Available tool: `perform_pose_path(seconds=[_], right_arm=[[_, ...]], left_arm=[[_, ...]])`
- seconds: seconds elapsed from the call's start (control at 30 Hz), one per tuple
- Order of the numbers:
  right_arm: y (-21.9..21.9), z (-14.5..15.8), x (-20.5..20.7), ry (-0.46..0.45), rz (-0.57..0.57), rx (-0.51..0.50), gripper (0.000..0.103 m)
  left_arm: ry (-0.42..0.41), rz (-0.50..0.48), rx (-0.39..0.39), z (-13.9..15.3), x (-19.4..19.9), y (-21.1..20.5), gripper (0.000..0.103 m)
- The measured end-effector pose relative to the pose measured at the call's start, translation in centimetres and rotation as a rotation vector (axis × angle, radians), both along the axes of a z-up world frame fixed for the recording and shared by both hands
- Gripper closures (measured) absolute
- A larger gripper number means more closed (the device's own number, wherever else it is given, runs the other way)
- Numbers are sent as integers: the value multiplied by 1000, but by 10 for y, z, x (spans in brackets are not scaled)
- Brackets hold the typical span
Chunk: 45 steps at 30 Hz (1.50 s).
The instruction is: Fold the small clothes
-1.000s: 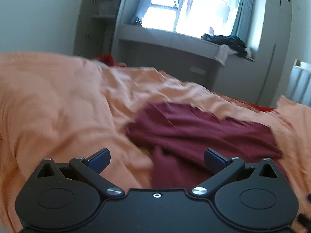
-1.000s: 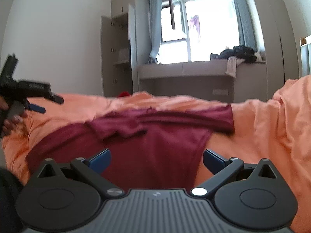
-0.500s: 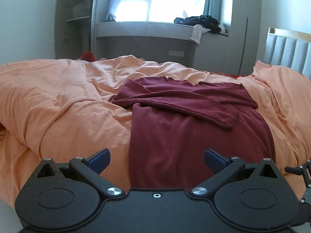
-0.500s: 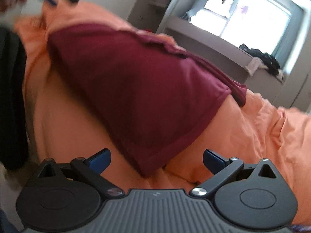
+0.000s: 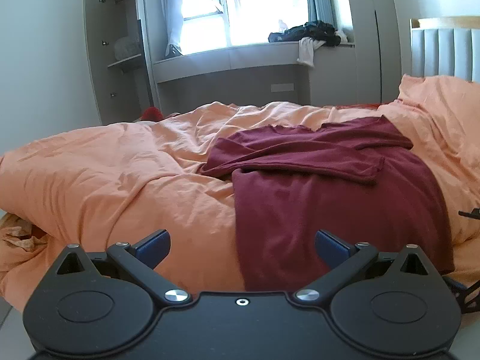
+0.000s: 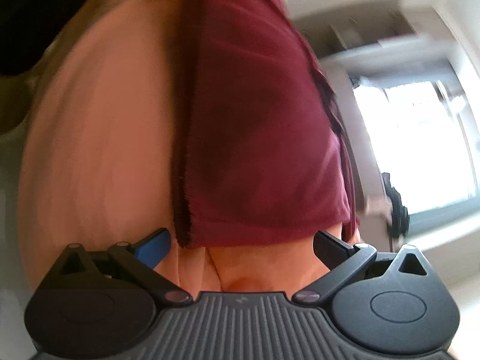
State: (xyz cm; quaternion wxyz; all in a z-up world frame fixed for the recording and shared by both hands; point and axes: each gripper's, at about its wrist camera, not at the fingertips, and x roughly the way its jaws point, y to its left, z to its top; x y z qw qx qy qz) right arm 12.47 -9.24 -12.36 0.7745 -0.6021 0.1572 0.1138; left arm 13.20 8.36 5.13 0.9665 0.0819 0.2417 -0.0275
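Since half a second ago the right tongs [image 6: 241,241] have rolled hard over and dropped close to the maroon shirt [image 5: 336,198], so their view is now tilted and blurred, while the left tongs [image 5: 241,244] have shifted only a little and the shirt now lies right of their centre. That shirt lies spread on the orange duvet [image 5: 120,177] of the bed, with a sleeve folded across its upper part and its lower hem hanging over the bed's near edge, just ahead of the left tongs and toward their right finger. In the right wrist view the shirt's hem corner [image 6: 184,234] sits directly ahead of the gap between the fingers, near the blue left pad [image 6: 153,247], with bare orange duvet between the fingers below it; whether anything touches the cloth I cannot tell. Both pairs of tongs stand wide apart, holding nothing. A dark part of the right tongs shows at the right edge of the left wrist view, beside the shirt's right border. Beyond the shirt, further ahead of the left tongs, a grey window ledge [image 5: 240,57] carries a heap of dark clothes [image 5: 309,31] and a white cloth hanging over its edge, under a bright window [image 5: 246,6]. An open cupboard [image 5: 120,54] stands far ahead to the left, and a padded headboard [image 5: 444,51] ahead to the right.
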Motion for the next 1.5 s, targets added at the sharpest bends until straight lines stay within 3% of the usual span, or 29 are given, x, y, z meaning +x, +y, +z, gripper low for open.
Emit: perform_pose_path(seconds=[0.23, 0.4, 0.47, 0.53, 0.57, 0.63, 0.7, 0.77, 0.97, 1.13, 1.27, 1.33, 1.4, 1.5], right_arm=[[-1, -5, 1, -6, 165, -207, 0], [-12, -14, 6, -88, 249, -298, 1], [-14, -17, 7, -94, 303, -323, 14], [-14, -21, 8, -88, 333, -341, 41], [-15, -23, 8, -83, 353, -340, 48], [-14, -20, 7, -61, 372, -310, 79], [-12, -9, 2, -31, 364, -223, 92], [-14, 14, 4, 1, 342, -74, 94], [-38, 114, 13, 42, 218, 513, 95], [-66, 177, 33, 21, 166, 840, 96], [-77, 198, 44, 4, 171, 942, 96], [-82, 200, 39, -16, 177, 955, 96], [-87, 203, 38, -31, 183, 968, 96], [-89, 209, 23, -50, 181, 981, 96]], left_arm=[[15, 21, 9, -1, 4, 6, 0], [34, 32, -14, -5, 11, 10, 0], [48, 33, -19, -6, 14, 11, 1], [55, 31, -21, -8, 15, 12, 1], [58, 31, -19, -9, 16, 11, 0], [59, 28, -12, -9, 18, 11, 1], [56, 10, -5, -9, 17, 11, 1], [44, -24, 5, -9, 15, 8, 1], [15, -232, 68, -12, 2, -22, 0], [29, -361, 168, -24, 6, -63, 0], [26, -395, 245, -30, 18, -97, 0], [19, -338, 311, -32, 28, -112, 1], [15, -310, 317, -31, 37, -117, 4], [28, -240, 334, -30, 52, -114, 20]])
